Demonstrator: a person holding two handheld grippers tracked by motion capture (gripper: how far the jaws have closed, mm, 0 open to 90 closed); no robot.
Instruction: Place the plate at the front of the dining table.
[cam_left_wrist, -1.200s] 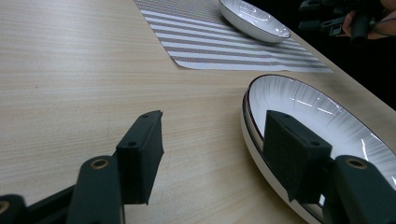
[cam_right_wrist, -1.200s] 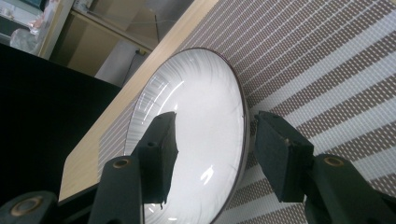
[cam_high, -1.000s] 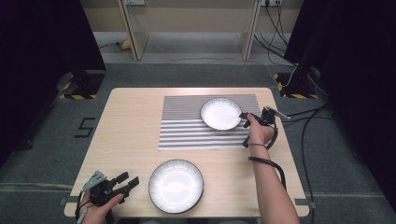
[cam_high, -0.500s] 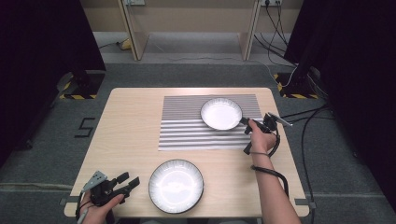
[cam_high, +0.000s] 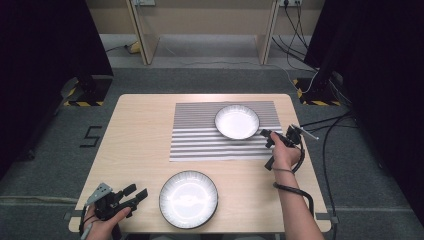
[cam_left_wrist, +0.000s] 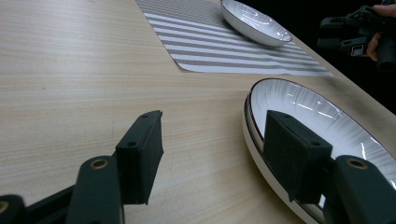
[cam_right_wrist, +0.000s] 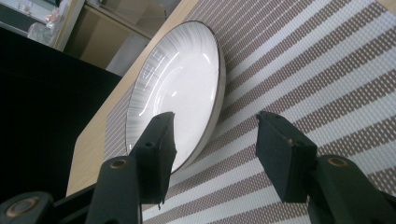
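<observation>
While working outward from the near edge, note first the left hand-held gripper (cam_high: 136, 192): low at the near left corner of the pale wooden desk (cam_high: 135, 135), jaws spread with nothing between them. Just beside it, to its right, find the large round white plate with a dark rim (cam_high: 189, 198), flat on the bare wood at the front edge and apart from both pads. Keep that hand quiet and clear of the rim.

Farther out, past the middle of the desk, look to the right hand-held gripper (cam_high: 266, 137): jaws likewise parted and empty, pointed at the right-hand edge of the smaller white ribbed plate (cam_high: 237, 121). Not touching it, by the look of the right gripper view. Find that plate lying flat on the far right part of the grey-and-white striped woven placemat (cam_high: 200, 140).

Probably a rim pinch in hand. To do it well:
- Come in low and level, one pad over the lip, the other sliding under it along the mat.
- Avoid snagging the weave or pushing the plate away.
- Close gently on the glazed, likely slippery edge, then lift without tilting.
</observation>
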